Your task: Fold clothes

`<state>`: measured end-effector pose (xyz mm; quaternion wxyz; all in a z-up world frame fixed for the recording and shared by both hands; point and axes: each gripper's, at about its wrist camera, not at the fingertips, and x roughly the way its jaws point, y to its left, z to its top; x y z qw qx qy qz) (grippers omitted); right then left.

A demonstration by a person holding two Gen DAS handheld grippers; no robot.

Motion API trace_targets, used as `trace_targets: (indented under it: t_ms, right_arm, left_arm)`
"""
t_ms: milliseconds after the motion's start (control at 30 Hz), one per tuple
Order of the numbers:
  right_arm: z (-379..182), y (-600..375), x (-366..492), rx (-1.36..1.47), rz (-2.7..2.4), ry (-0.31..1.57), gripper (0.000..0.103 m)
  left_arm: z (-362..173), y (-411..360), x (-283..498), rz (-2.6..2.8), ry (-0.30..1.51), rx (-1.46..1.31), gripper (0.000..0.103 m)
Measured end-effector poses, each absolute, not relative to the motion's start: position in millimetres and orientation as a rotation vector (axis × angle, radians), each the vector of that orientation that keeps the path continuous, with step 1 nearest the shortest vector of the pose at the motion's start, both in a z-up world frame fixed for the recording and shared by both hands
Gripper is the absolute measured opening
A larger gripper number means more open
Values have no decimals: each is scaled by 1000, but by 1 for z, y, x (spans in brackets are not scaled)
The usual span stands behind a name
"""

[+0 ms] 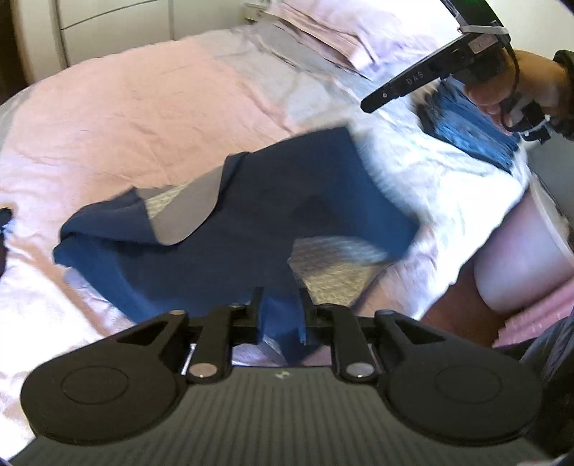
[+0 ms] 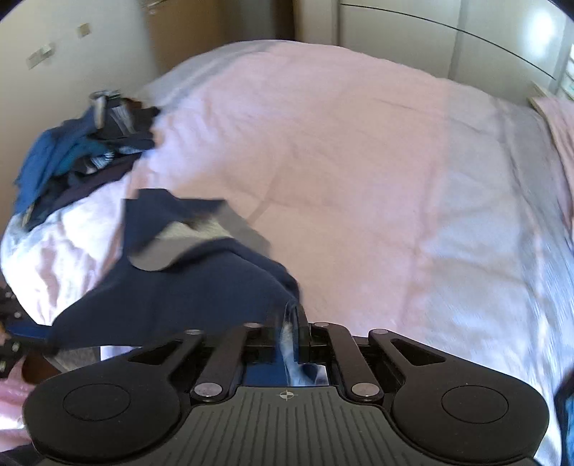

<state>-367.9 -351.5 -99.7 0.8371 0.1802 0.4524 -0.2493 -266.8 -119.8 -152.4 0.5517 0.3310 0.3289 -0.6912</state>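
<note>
A navy blue garment [image 1: 251, 229] with grey panels lies crumpled on the pink bed and is lifted at its near edge. My left gripper [image 1: 280, 304] is shut on its blue fabric. My right gripper [image 2: 287, 322] is shut on another edge of the same garment [image 2: 172, 286]. The right gripper also shows in the left wrist view [image 1: 412, 82] at the upper right, held in a hand.
The pink bedspread [image 2: 358, 161] covers a wide bed. A heap of other blue clothes [image 2: 79, 150] lies at the bed's left edge; a blue heap also shows in the left wrist view [image 1: 466, 129]. Pillows [image 1: 323, 28] lie at the head. White wardrobes [image 2: 430, 46] stand behind.
</note>
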Motion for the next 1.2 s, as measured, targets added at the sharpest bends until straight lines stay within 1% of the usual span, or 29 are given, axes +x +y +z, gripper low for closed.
trace_targets:
  t_ms: [33, 67, 100, 133, 167, 233, 400, 600, 733, 867, 933, 1000, 1100, 1167, 1200]
  right_arm:
    - [-103, -348, -374, 392, -552, 949, 7]
    - [-108, -344, -379, 405, -578, 938, 16]
    - [-113, -340, -383, 418, -604, 927, 27]
    - [-117, -336, -388, 432, -629, 915, 57]
    - [-122, -332, -393, 445, -655, 904, 77]
    - [-135, -319, -411, 471, -707, 879, 77]
    - [-190, -289, -440, 577, -830, 815, 77]
    - [-254, -264, -450, 627, -897, 661, 77]
    - [-277, -259, -454, 628, -899, 555, 77]
    - [-291, -257, -461, 615, -910, 516, 77]
    - [-293, -256, -474, 636, -930, 462, 77]
    - [-293, -253, -487, 656, -951, 413, 77]
    - [-289, -243, -505, 658, -980, 383, 77]
    - [-291, -239, -516, 723, -986, 361, 77]
    - [-293, -237, -520, 767, -974, 342, 77]
  left_arm:
    - [-155, -120, -264, -1644, 781, 797, 24]
    - [-158, -120, -261, -1653, 783, 810, 33]
    - [-162, -123, -252, -1660, 768, 827, 36]
    - [-166, -126, -242, -1668, 753, 845, 40]
    - [-170, -129, -232, -1675, 737, 862, 43]
    - [-183, -130, -220, -1693, 697, 881, 46]
    - [-237, -135, -185, -1729, 573, 885, 47]
    - [-281, -134, -186, -1824, 361, 832, 47]
    - [-297, -124, -197, -1844, 172, 805, 47]
    - [-309, -109, -209, -1854, -41, 837, 47]
    - [-309, -103, -210, -1850, -83, 824, 47]
    - [-309, -97, -211, -1845, -115, 813, 49]
    - [-304, -84, -220, -1859, -140, 820, 56]
    - [-300, -72, -230, -1883, -154, 830, 65]
    - [-298, -65, -238, -1903, -161, 838, 66]
